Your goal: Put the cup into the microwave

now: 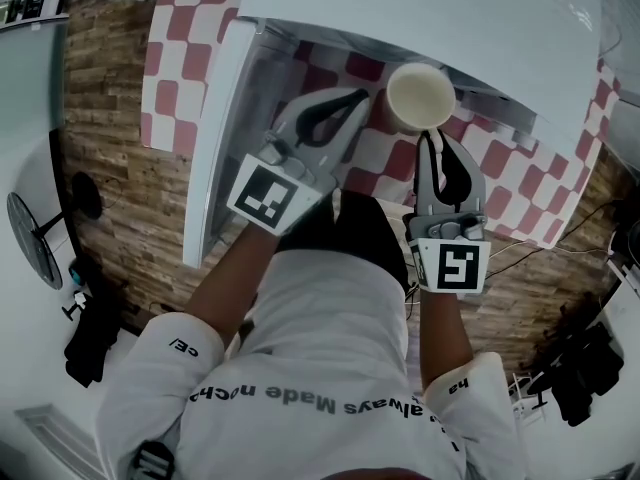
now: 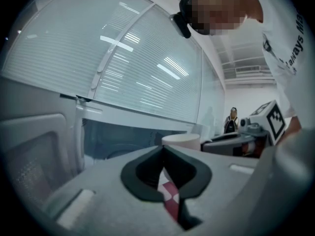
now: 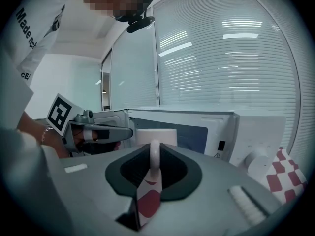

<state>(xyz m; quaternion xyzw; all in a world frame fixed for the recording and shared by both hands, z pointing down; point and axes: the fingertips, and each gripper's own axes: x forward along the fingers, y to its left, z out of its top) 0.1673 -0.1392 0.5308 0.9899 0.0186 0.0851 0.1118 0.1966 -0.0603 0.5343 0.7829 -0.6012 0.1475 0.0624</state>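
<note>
Our right tool was clamped on the handle of the cup, held upper centre just before the open microwave; our left tool was closed on nothing. We judged the cup lifted, not yet inside.

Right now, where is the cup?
In the head view the cup is right of centre, held by its handle in the right gripper, in front of the microwave.

Head view overhead, steeply down; gripper views low, close, facing microwave; all share cup.
</note>
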